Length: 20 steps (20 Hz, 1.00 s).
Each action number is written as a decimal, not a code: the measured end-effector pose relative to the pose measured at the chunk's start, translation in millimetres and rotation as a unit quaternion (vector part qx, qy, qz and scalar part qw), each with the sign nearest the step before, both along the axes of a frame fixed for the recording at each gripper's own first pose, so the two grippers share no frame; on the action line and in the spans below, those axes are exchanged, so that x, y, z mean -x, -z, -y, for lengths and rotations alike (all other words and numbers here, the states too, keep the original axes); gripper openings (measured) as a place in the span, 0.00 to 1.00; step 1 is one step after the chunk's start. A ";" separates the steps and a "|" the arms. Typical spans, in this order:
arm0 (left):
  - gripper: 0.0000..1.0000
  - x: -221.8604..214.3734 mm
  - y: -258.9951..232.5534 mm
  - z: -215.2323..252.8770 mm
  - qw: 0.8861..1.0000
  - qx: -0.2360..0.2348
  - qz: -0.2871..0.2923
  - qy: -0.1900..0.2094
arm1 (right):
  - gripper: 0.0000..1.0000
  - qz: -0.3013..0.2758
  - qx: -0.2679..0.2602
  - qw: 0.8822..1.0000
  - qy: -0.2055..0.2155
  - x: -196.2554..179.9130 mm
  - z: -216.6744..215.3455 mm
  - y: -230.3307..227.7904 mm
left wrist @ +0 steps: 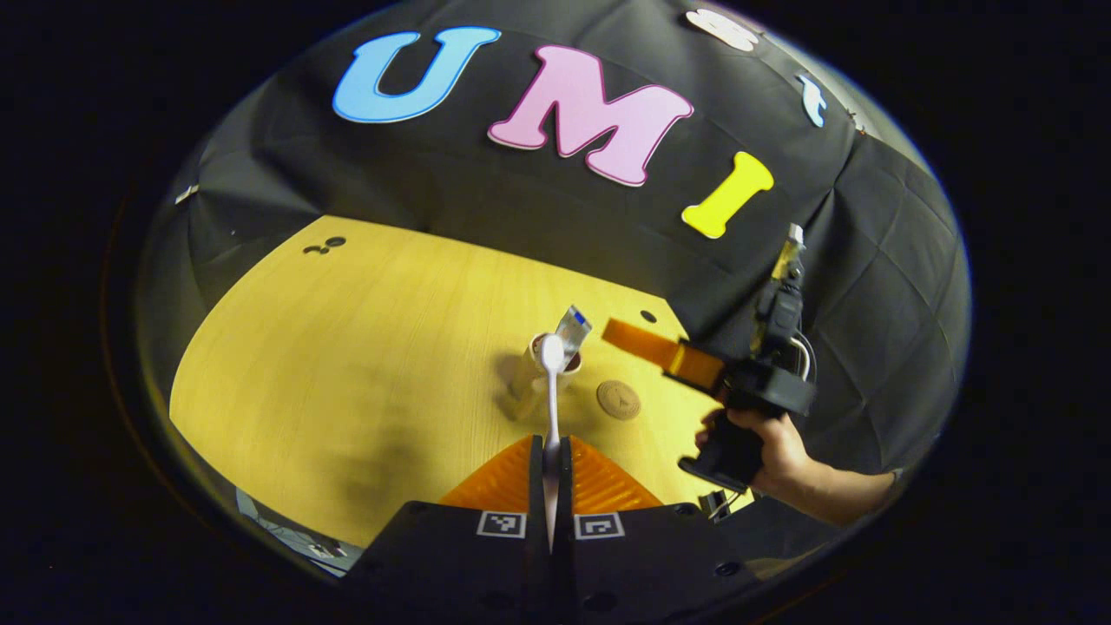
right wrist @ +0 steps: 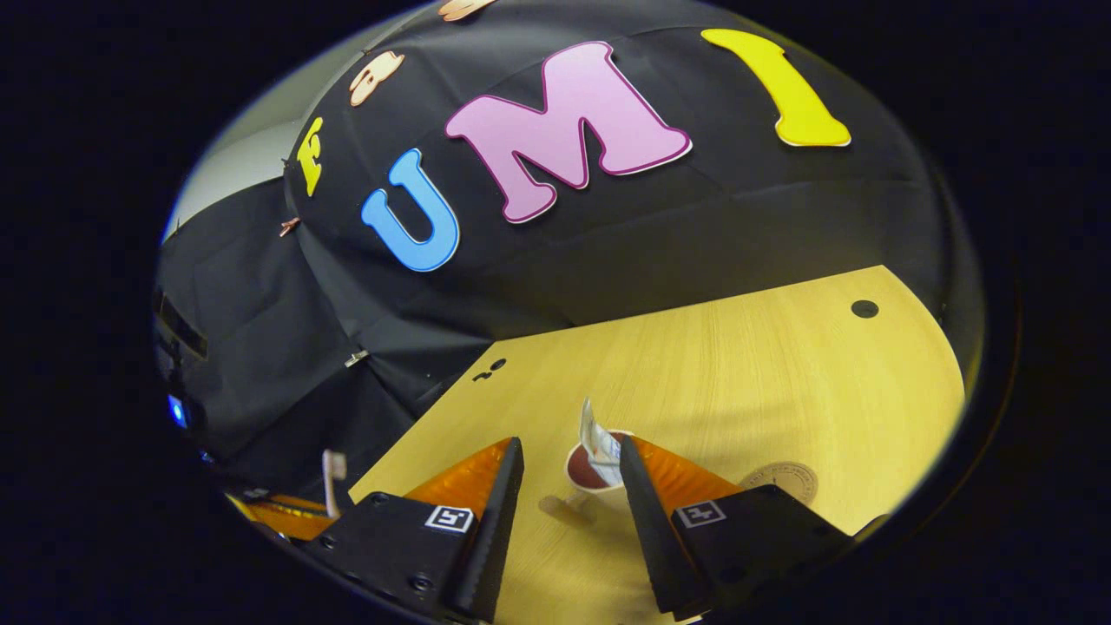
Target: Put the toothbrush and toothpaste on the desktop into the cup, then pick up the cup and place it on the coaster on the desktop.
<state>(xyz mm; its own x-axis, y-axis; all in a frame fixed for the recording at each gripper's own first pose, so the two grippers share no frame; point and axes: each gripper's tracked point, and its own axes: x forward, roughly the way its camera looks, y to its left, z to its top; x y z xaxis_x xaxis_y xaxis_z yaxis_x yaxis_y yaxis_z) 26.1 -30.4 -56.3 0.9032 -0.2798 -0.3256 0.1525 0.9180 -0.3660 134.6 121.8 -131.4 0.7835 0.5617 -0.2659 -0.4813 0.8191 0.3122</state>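
White plastic handle pinched between its pressed-together fingers, your left gripper (left wrist: pixel 550 456) at bottom centre of the left gripper view holds the toothbrush (left wrist: pixel 552 391), long axis running straight up-frame, head just short of the cup (left wrist: pixel 555 358) mid-frame. The toothpaste (left wrist: pixel 573 330) already stands in it, the coaster (left wrist: pixel 618 400) just right. Your right gripper (right wrist: pixel 568 473), fingers spread and empty, frames the cup from bottom centre of its own view.
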 end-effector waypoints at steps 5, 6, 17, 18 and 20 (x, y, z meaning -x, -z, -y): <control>0.06 -53.7 -40.0 9.2 0.998 -0.017 0.053 0.022 | 0.69 -0.065 -0.003 0.998 0.006 62.0 30.3 29.4; 0.06 -63.8 -47.9 10.9 0.998 -0.017 0.062 0.026 | 0.69 -0.077 -0.005 0.997 0.013 70.9 36.5 35.9; 0.06 -198.9 -82.9 3.9 0.989 -0.005 0.149 -0.006 | 0.69 -0.156 -0.005 0.978 0.135 126.2 130.7 75.7; 0.06 -209.4 -81.2 4.1 0.988 -0.005 0.151 -0.008 | 0.69 -0.159 -0.009 0.977 0.143 129.8 136.3 76.0; 0.06 -233.2 -70.9 3.6 0.988 -0.013 0.153 -0.015 | 0.69 -0.159 -0.008 0.974 0.163 133.5 149.3 75.3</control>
